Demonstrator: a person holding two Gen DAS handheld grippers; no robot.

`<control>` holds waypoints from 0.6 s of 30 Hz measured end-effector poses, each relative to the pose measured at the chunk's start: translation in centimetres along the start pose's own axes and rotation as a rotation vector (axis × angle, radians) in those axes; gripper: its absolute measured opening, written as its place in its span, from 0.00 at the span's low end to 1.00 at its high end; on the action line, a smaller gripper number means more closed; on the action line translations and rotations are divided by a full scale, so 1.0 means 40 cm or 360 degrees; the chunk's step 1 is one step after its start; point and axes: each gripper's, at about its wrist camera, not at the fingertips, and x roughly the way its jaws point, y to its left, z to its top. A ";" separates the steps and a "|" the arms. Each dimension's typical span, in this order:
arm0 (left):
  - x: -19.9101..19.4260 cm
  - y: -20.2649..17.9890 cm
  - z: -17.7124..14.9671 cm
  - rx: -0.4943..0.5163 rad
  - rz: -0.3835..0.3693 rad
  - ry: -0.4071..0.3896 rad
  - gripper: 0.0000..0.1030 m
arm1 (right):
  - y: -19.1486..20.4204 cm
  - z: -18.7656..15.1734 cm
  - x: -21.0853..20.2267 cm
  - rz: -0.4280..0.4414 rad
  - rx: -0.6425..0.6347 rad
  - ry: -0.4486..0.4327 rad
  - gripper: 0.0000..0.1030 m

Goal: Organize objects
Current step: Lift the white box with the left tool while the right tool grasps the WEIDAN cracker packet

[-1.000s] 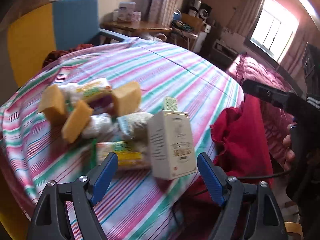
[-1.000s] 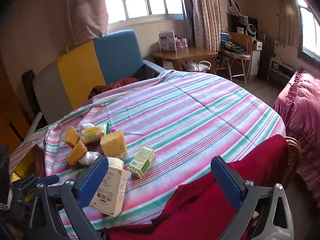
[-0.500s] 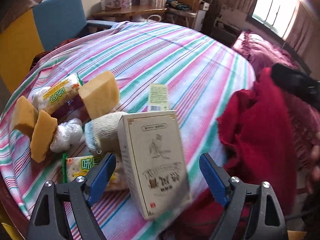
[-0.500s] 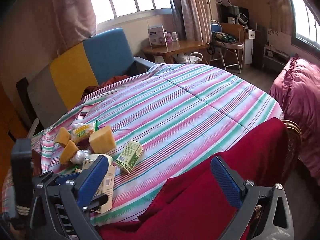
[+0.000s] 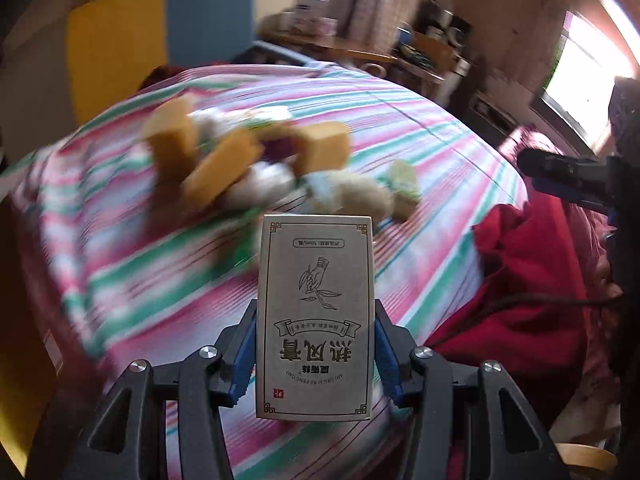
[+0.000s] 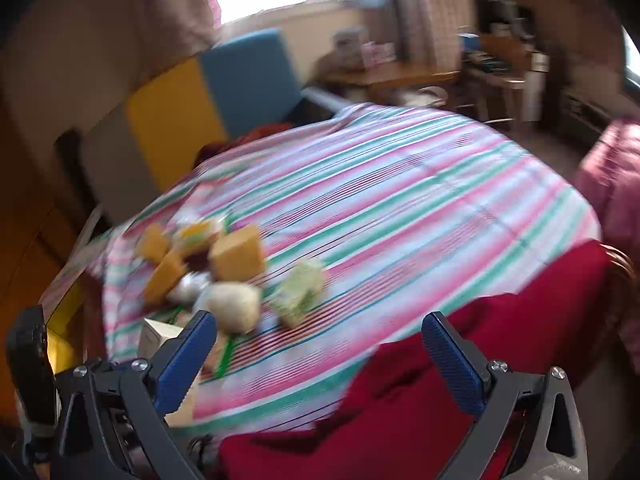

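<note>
**Box clamped, but low down**

Left wrist view: my left gripper (image 5: 315,354) has just been closing and now pinches the box (image 5: 316,312) by both side walls, over the near edge of the table (image 5: 420,152). The hold sits near 1 end, so the box could swing or slip if I jerk.

Right wrist view: my right gripper (image 6: 320,354) stands wide, empty, above the red cloth (image 6: 460,364). Drop lower and it snags.

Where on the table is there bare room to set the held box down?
The left gripper has just closed on the box. The striped cloth lies bare from the green carton out to the far rim. It is crowded near the left rim around the sponges; the red cloth covers the near edge.
</note>
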 end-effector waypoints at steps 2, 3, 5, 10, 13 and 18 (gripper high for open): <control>-0.019 0.038 -0.020 -0.0049 0.0026 0.0004 0.50 | 0.043 0.001 0.025 0.0082 -0.0099 0.0089 1.00; -0.033 0.062 -0.036 -0.0089 0.0017 -0.0014 0.50 | 0.065 -0.002 0.035 0.0122 -0.0148 0.0129 1.00; -0.047 0.081 -0.055 -0.0134 0.0024 -0.0034 0.50 | 0.122 -0.008 0.071 0.0242 -0.0282 0.0270 1.00; -0.071 0.108 -0.077 -0.0188 0.0043 -0.0072 0.50 | 0.256 -0.047 0.173 0.0359 -0.0630 0.0545 1.00; -0.076 0.119 -0.078 -0.0207 0.0041 -0.0083 0.50 | 0.322 -0.065 0.244 0.0385 -0.0792 0.0698 0.99; -0.079 0.132 -0.081 -0.0242 0.0035 -0.0093 0.50 | 0.372 -0.051 0.327 0.0327 -0.0899 0.0766 0.99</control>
